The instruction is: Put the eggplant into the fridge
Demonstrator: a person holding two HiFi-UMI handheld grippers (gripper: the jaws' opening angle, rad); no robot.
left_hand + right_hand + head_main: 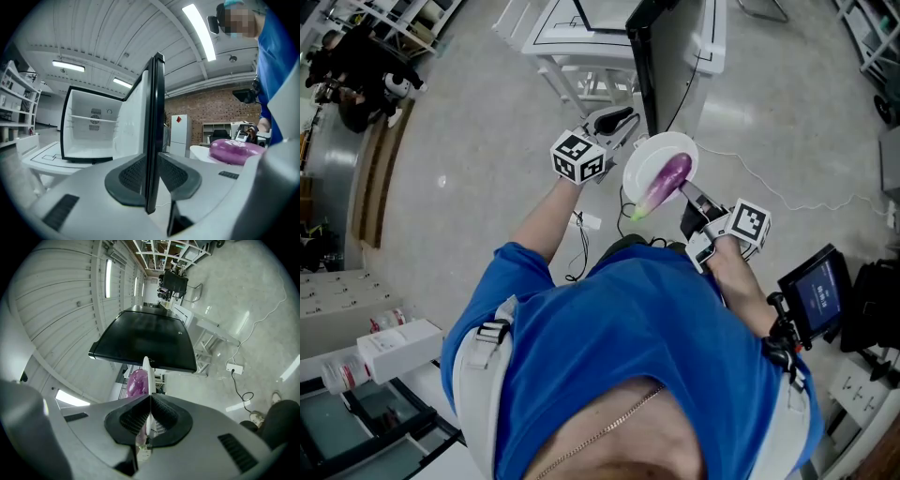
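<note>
A purple eggplant (667, 178) with a green stem lies on a white plate (652, 152). My right gripper (689, 195) is shut on the plate's rim and holds it in front of my chest. In the right gripper view the plate (146, 376) stands edge-on between the pads, with the eggplant (137, 383) on its left face. The small fridge (91, 126) stands open, its white inside showing bare shelves. Its dark door (154, 117) swings toward me. My left gripper (153, 176) is shut on the door's free edge, one pad on each side. From above, the left gripper (619, 122) sits at the door (645, 56).
The fridge stands on a low white table (42, 157). A power strip (586, 222) and a white cable (769, 187) lie on the floor near my feet. A screen on a stand (816, 291) is at my right, and white boxes (398, 347) are at my lower left.
</note>
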